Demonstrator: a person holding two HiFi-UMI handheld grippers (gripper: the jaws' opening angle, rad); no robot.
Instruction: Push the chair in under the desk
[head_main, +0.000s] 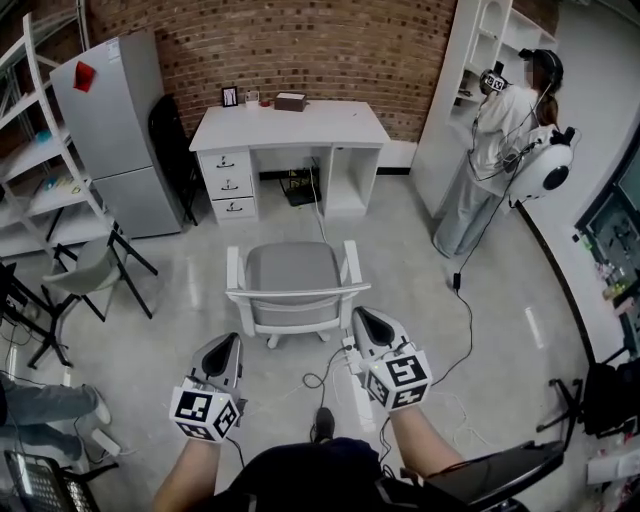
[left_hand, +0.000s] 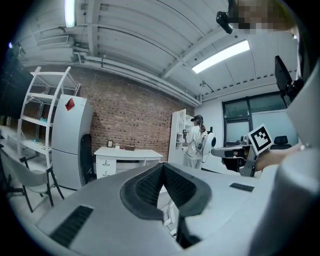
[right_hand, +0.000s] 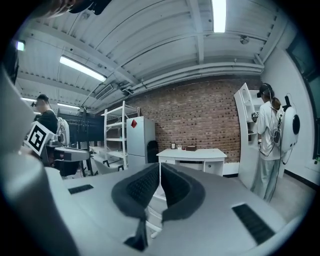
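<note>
**Jaw state:** left gripper and right gripper both have jaws together, pads meeting, nothing btwn them. Each gripper view confirms this. In my judgement no grip is needed here, since the closed tips can serve as push faces.

**Target loc.:** the chair stands on the open floor, well apart from the desk and directly btwn me and it. Its backrest side faces me and the seat faces the desk. The white back rail runs left-to-right across the head view, i.e. crosswise to the push direction.

**Key relation:** the chair lies straight ahead of both jaw sets, and the rail spans approx. the gap btwn my two grippers.
- Right gripper is the nearer. Its tip sits just beside the rail's right end, at the armrest corner. I cannot tell whether it touches.
- Left gripper is near the left end but farther back, not touching.

**Alignment:** the chair's centre lines up approx. w/ the kneehole, which is right of the drawer unit. The push should therefore run straight fwd, away from me.

**Caution (judgement):** contact at the right end alone could swing the chair off the kneehole line. Bring the left tip level w/ the right before loading the rail. Cables lie on the floor near the chair base.
</note>
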